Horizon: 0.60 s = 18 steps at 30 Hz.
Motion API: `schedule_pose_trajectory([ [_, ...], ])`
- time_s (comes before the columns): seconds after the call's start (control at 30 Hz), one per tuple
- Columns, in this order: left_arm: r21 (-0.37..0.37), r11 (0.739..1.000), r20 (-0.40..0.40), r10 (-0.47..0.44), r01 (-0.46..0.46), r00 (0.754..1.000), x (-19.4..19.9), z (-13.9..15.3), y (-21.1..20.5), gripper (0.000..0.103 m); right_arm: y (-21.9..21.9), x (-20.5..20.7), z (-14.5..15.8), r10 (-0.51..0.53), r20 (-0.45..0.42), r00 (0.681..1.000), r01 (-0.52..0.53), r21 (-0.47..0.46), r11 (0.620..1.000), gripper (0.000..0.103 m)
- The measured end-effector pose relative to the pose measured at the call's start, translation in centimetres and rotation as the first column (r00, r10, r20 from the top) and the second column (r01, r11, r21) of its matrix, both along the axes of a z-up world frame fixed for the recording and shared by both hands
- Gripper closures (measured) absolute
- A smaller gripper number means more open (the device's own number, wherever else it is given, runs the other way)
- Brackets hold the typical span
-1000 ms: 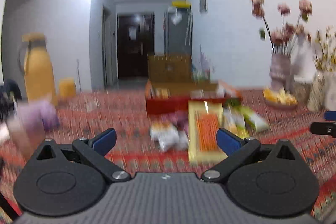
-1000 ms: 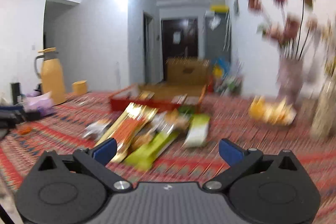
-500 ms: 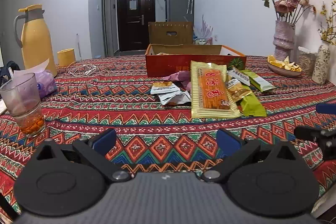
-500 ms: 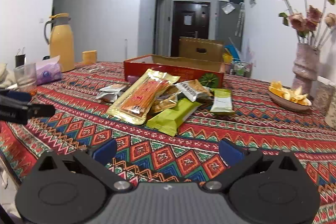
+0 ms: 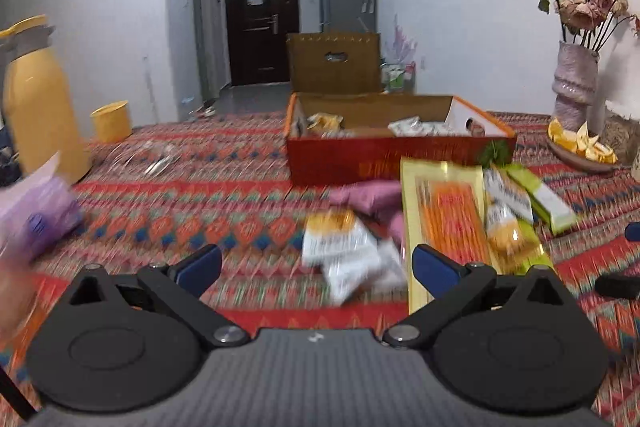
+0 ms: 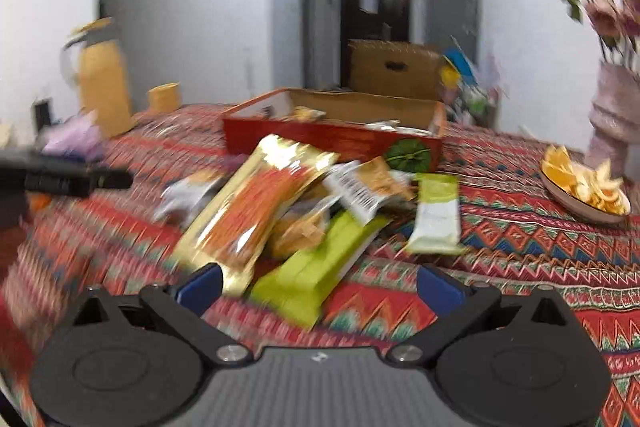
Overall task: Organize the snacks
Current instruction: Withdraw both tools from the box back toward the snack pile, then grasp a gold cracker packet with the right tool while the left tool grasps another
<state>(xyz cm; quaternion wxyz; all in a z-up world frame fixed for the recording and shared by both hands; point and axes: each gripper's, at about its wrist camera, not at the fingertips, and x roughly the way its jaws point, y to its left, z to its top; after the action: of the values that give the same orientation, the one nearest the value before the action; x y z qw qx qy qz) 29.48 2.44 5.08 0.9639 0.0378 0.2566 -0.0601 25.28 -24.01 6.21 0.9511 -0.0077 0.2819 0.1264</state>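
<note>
A: What is seen from the left wrist view?

B: The left gripper [image 5: 316, 263] is held with fingers spread and empty above the patterned worktop [image 5: 200, 211]. White snack packets [image 5: 348, 255] lie just ahead, a long yellow pack [image 5: 448, 223] beside them, and the red box [image 5: 396, 151] behind. A yellow jug [image 5: 36, 103] and a vase [image 5: 574, 87] are placed at the sides.

A: And from the right wrist view?

B: The right gripper [image 6: 318, 287] is likewise spread and empty. A green packet [image 6: 316, 267] lies between its fingers. A barcode is seen; print is blurred, unreadable.
</note>
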Motion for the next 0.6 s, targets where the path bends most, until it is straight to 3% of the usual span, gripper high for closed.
schedule_pose_trajectory([
  [0.07,-0.017,0.999,-0.019,-0.029,0.029,0.999,2.9,-0.4,-0.3,0.000,-1.2,2.6,0.9,-0.019,-0.008,1.000,0.020,0.113,0.993,0.004],
  [0.2,-0.025,1.000,-0.098,0.002,-0.004,0.995,8.7,-2.7,-0.8,0.000,-2.9,8.0,0.4,-0.082,-0.059,0.995,0.095,0.284,0.954,0.028],
  [0.27,-0.007,1.000,-0.084,0.017,-0.017,0.996,10.3,-4.0,-1.2,0.000,-3.1,10.5,-0.7,-0.110,-0.096,0.989,0.136,0.329,0.935,0.035],
  [0.37,-0.019,1.000,-0.100,-0.008,0.006,0.995,11.6,-5.2,-1.2,0.002,-2.7,13.2,-2.5,-0.152,-0.124,0.981,0.184,0.313,0.932,0.037],
  [0.47,-0.070,0.997,-0.123,-0.033,0.024,0.992,12.0,-6.0,-0.7,0.017,-2.8,14.6,-4.2,-0.160,-0.151,0.976,0.205,0.357,0.911,0.038],
  [0.5,-0.077,0.997,-0.127,-0.029,0.019,0.991,12.0,-6.3,-0.7,0.031,-3.0,14.8,-4.7,-0.155,-0.145,0.977,0.200,0.385,0.901,0.039],
  [0.6,-0.133,0.991,-0.132,-0.033,0.015,0.991,12.0,-6.3,0.1,0.048,-3.5,14.5,-5.4,-0.149,-0.122,0.981,0.188,0.430,0.883,0.045],
])
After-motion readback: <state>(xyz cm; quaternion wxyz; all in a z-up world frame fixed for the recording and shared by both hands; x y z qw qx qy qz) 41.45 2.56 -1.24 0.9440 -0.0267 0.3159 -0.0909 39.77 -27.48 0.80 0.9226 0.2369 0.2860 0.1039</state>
